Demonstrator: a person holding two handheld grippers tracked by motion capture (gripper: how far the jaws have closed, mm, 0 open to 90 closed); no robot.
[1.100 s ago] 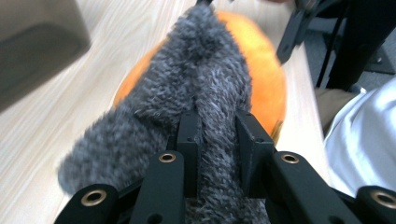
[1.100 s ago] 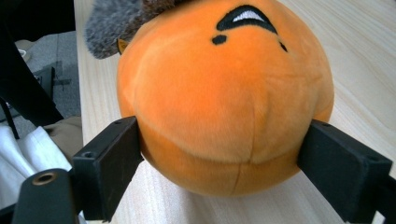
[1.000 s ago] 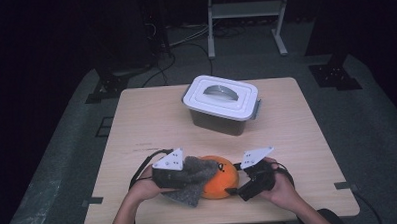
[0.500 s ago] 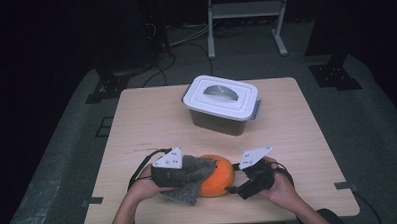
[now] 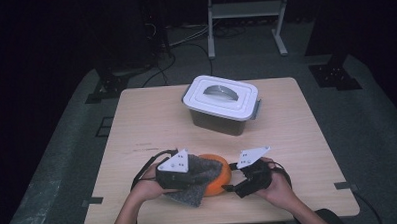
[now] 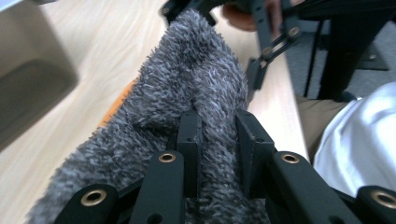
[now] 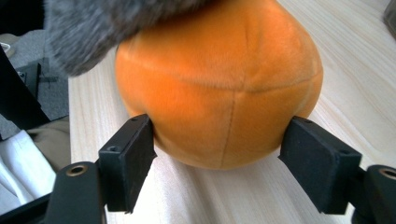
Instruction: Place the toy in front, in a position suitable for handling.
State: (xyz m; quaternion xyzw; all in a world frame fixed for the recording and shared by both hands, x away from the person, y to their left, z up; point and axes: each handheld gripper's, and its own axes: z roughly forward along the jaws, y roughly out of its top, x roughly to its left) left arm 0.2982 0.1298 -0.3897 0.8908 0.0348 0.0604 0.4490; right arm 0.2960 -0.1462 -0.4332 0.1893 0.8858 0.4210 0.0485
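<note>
An orange plush ball (image 5: pixel 220 180) (image 7: pixel 219 93) rests on the table's near edge between two hands. My left gripper (image 5: pixel 206 174) (image 6: pixel 217 126) is shut on a grey fuzzy cloth (image 5: pixel 196 189) (image 6: pixel 196 79), which drapes over the ball's left side and top. My right gripper (image 5: pixel 230 183) (image 7: pixel 217 154) comes in from the right. Its jaws have just been closing with the ball between them, and both pads (image 7: pixel 128 158) touch the ball's lower sides.
A grey plastic container with a white handled lid (image 5: pixel 221 103) stands shut at the far middle of the wooden table (image 5: pixel 147 124). A metal stand (image 5: pixel 245 10) and cables lie on the floor beyond. In the left gripper view the container's wall (image 6: pixel 28 79) is at the left.
The grey cloth has crept slightly further right over the top of the orange ball. Both hands stay nearly where they were.
</note>
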